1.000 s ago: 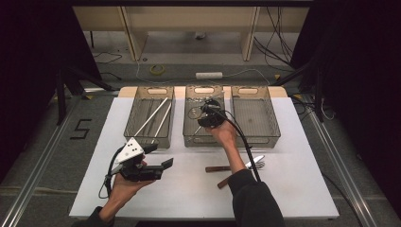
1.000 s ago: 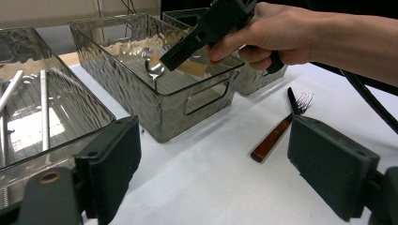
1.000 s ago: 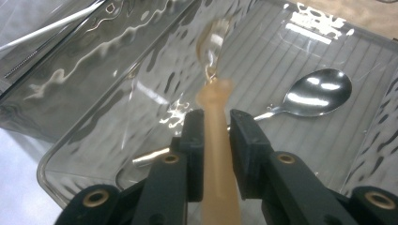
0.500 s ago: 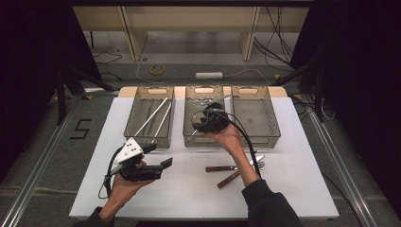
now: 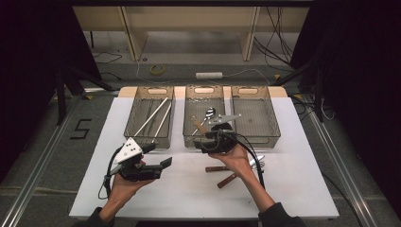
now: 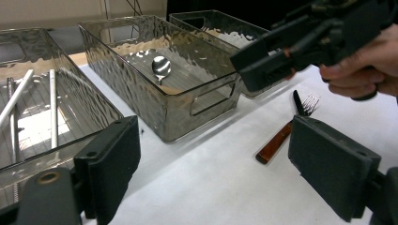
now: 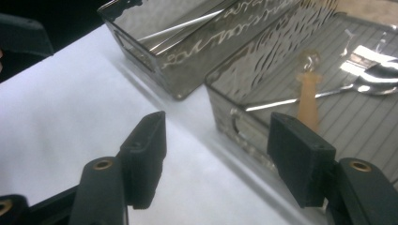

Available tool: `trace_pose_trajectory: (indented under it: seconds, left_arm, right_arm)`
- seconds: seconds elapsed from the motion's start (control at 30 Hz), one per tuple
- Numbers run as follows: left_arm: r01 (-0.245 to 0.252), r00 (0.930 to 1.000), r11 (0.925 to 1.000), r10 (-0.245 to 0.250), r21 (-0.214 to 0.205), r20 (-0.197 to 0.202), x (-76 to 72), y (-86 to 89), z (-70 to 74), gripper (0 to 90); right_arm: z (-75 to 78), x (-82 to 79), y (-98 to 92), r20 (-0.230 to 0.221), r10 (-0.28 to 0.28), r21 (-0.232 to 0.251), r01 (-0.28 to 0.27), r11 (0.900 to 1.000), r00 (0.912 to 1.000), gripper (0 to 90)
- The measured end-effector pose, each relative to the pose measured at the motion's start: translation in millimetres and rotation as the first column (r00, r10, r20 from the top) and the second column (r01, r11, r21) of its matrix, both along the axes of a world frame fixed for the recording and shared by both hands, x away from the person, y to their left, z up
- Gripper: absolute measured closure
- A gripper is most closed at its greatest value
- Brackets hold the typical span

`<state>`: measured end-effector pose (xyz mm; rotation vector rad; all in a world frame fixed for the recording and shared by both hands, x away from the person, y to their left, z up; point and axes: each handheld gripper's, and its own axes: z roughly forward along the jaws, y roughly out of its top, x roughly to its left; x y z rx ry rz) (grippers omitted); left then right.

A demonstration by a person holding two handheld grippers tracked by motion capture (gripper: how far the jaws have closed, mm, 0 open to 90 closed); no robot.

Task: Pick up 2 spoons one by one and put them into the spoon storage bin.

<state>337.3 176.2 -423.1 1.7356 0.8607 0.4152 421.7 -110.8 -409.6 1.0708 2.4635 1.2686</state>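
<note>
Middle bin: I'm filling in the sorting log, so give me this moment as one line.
right gripper: jaws just opened, empty | spoon: in middle bin | left gripper: open, empty | fork: on table

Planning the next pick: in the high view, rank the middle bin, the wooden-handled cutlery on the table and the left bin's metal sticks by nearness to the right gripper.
1. Middle bin: directly beneath the right gripper, at its near wall.
2. Wooden-handled cutlery: on the table, just nearer the person.
3. Metal sticks: left bin, farthest.

My spoon [image 5: 208,113] lies in the middle bin [image 5: 204,137]; the fork [image 5: 257,162] sits toward the table's [image 5: 293,189] near edge.
</note>
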Motion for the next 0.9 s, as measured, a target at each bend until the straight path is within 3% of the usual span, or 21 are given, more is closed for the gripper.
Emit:
trace_pose_trajectory:
  seconds: [0.23,0.57,0.9]
  left_arm:
    - [-0.006,1.0000,1.0000,0.006,-0.003,-0.004,-0.3,1.1,-0.8,16.7]
    - [-0.010,0.9999,1.0000,0.010,-0.001,-0.008,0.4,2.3,-1.8,16.5]
    - [-0.010,0.9999,0.9999,0.010,-0.005,-0.007,0.0,2.5,-1.4,16.5]
  right_arm:
    - [-6.2,-7.0,-8.0,0.013,-0.014,-0.025,0.014,0.9996,0.9998,34.6]
    - [-20.6,-6.1,-4.9,-0.035,-0.009,-0.075,0.006,0.9972,0.9994,30.9]
    - [-29.5,-8.0,-7.4,-0.050,-0.012,-0.101,0.007,0.9949,0.9987,30.7]
